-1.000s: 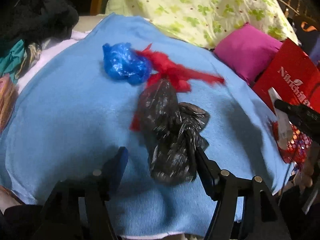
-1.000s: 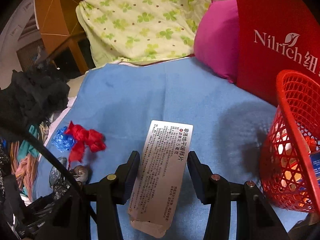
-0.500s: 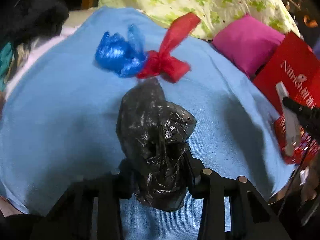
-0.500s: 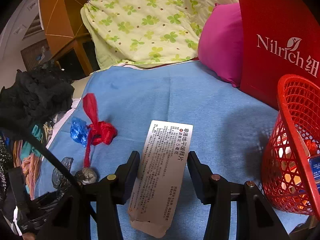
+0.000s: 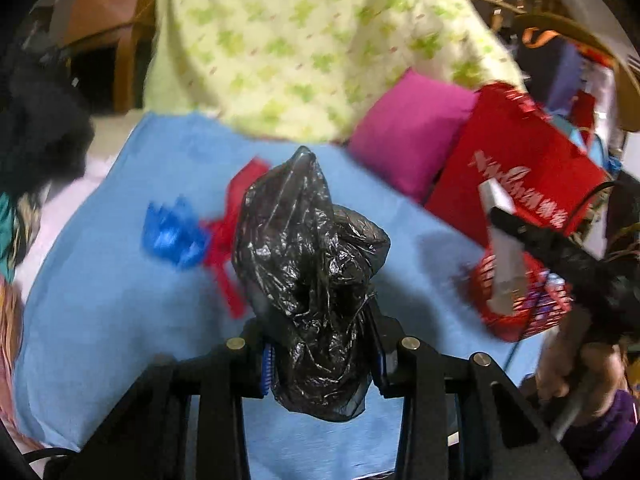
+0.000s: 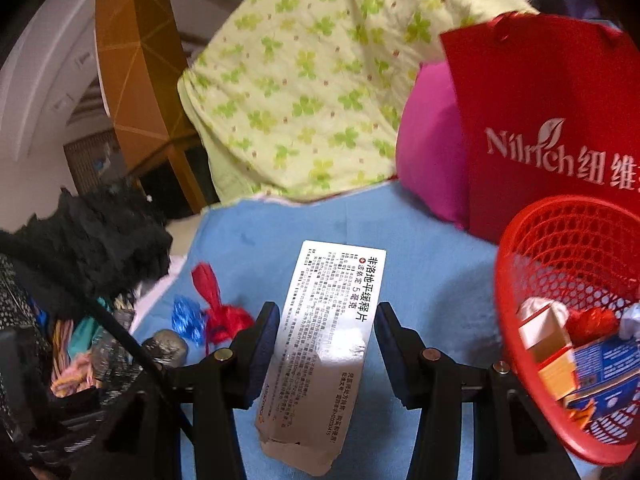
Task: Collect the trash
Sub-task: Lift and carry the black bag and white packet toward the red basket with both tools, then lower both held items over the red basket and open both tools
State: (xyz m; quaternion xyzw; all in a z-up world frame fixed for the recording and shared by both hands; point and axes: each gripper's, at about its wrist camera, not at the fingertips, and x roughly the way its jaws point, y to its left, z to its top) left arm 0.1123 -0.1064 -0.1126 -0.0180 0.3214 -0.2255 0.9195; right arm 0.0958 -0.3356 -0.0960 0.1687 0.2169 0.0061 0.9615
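On the blue blanket, toward its left side, lie a crumpled blue plastic scrap and a red plastic scrap, touching each other. Just right of them the left gripper pinches a crumpled black plastic bag, lifted off the blanket. It looks very light, soft and slippery; a hold on its bunched lower part, as here, seems safest. Further right, near the blanket's right edge, the right gripper has its fingers pressed on the long sides of a flat white medicine box. The box appears light and easily crushed, with a torn end. A red mesh basket sits at the right edge, already holding cartons and wrappers.

A second ago the left fingers were spread around the bag as it lay on the blanket; now they are closed and it is raised. The right gripper's hold on the box is unchanged, with the basket closer.
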